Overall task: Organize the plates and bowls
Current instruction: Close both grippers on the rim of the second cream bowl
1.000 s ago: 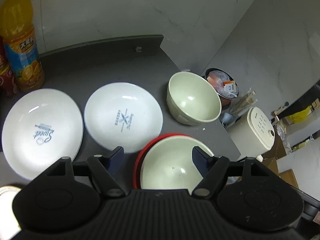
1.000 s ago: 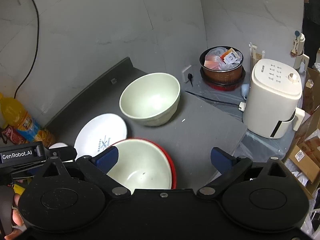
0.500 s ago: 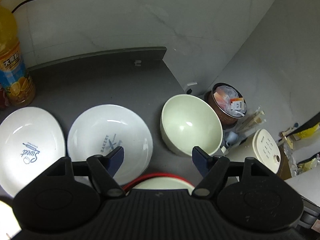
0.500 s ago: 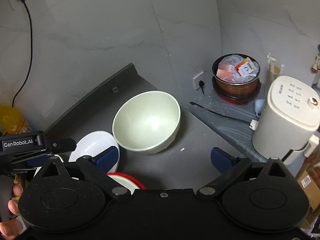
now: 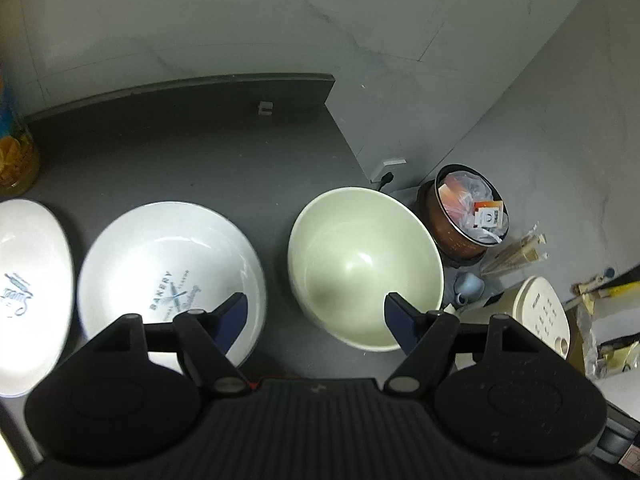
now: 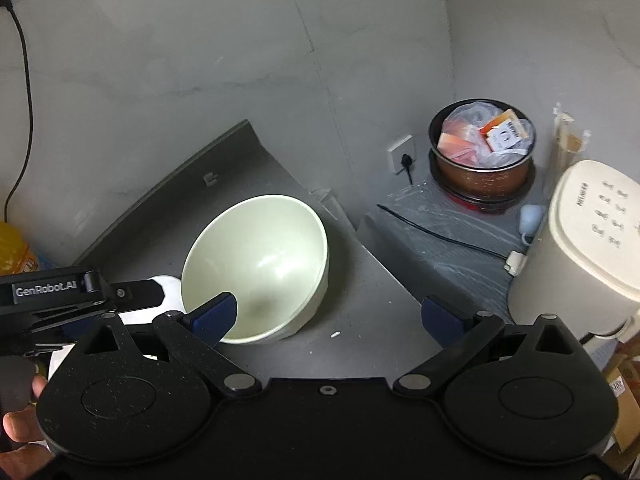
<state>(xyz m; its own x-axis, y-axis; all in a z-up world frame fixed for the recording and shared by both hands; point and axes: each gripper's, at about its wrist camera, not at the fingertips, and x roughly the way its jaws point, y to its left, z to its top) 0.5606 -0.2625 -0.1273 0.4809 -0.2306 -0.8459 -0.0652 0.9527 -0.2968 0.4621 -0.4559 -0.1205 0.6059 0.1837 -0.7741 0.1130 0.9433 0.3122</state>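
Note:
A pale green bowl [image 5: 366, 264] [image 6: 258, 264] stands upright on the dark grey counter [image 5: 192, 160]. Left of it lie two white plates: one printed BAKERY [image 5: 168, 276] and one printed Sweet [image 5: 28, 292] at the frame's left edge. My left gripper [image 5: 316, 316] hovers open above the gap between the BAKERY plate and the bowl, its right finger over the bowl's near rim. My right gripper [image 6: 332, 316] is open with nothing between its fingers, its left finger over the bowl's near rim. A sliver of red rim [image 5: 256, 382] peeks out under the left gripper's body.
A raised ledge runs along the counter's back against the grey wall. Right of the counter, lower down, stand a brown pot [image 6: 482, 160] full of packets and a cream appliance [image 6: 580, 248] with a cord. An orange drink bottle [image 5: 14, 156] stands at far left. A hand [image 6: 20, 420] holds the left gripper.
Both grippers have moved forward over the counter: the red-rimmed bowl has slid out of sight beneath them and the pale green bowl now sits close to the fingertips. Jaw openings look unchanged.

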